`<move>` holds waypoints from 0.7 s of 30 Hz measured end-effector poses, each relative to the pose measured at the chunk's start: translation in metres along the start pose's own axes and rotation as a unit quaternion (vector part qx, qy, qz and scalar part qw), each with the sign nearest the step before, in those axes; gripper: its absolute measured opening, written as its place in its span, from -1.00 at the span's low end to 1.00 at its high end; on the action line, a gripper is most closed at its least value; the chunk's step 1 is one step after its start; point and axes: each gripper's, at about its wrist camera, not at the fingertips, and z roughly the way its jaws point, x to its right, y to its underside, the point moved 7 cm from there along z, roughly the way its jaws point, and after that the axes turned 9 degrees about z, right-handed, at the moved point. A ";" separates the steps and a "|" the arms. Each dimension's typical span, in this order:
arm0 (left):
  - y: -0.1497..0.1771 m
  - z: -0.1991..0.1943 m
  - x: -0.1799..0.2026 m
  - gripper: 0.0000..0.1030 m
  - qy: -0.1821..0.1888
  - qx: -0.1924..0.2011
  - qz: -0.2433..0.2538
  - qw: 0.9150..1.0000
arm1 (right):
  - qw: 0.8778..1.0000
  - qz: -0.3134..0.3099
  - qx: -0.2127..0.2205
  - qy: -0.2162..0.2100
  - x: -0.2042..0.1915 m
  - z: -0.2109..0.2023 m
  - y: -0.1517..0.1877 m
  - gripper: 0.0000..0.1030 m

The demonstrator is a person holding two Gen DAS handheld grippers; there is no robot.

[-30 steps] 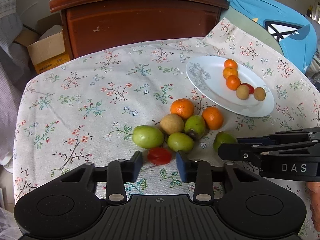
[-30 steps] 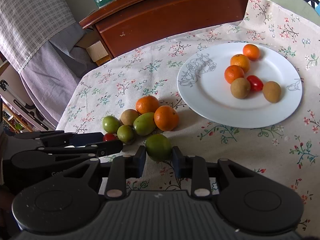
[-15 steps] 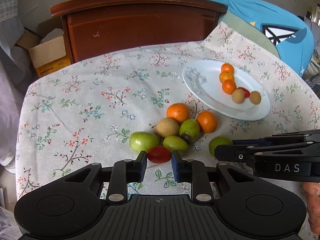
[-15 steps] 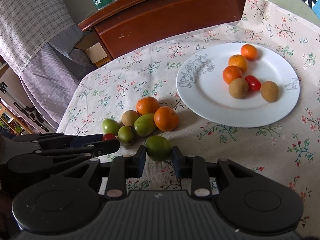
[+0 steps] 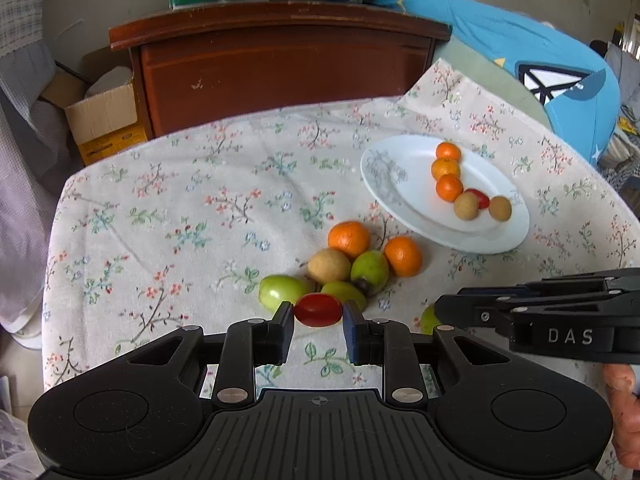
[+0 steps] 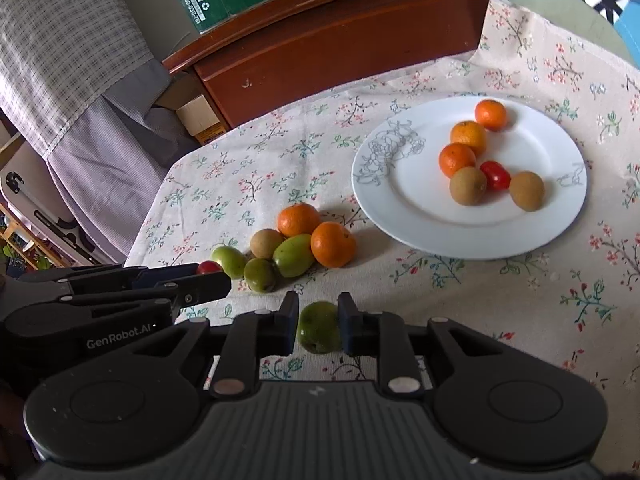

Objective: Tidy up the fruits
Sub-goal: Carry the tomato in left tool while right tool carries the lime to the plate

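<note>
My left gripper (image 5: 318,314) is shut on a red cherry tomato (image 5: 318,310) and holds it above the cloth, just in front of the fruit pile (image 5: 348,264). My right gripper (image 6: 318,322) is shut on a green fruit (image 6: 319,327). The pile holds two oranges, a brown fruit and three green fruits; it also shows in the right wrist view (image 6: 294,246). A white plate (image 6: 416,216) at the right carries three small oranges, a red tomato and two brown fruits; it also shows in the left wrist view (image 5: 392,184).
A floral cloth (image 5: 180,220) covers the table. A brown wooden cabinet (image 5: 280,68) stands behind it, with a cardboard box (image 5: 104,120) on its left. A blue cushion (image 5: 560,72) lies at the back right.
My left gripper closed on the red tomato and lifted it off the cloth. My right gripper closed tighter on the green fruit and rose with it.
</note>
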 end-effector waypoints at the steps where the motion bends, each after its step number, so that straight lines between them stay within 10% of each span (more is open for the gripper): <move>1: 0.002 0.002 0.000 -0.54 -0.002 -0.005 0.000 1.000 | 1.000 0.001 0.001 -0.001 0.001 0.000 0.000 -0.51; 21: 0.012 0.014 0.003 -0.53 -0.005 -0.020 -0.002 1.000 | 0.999 -0.051 -0.017 -0.001 -0.010 0.012 0.016 -0.47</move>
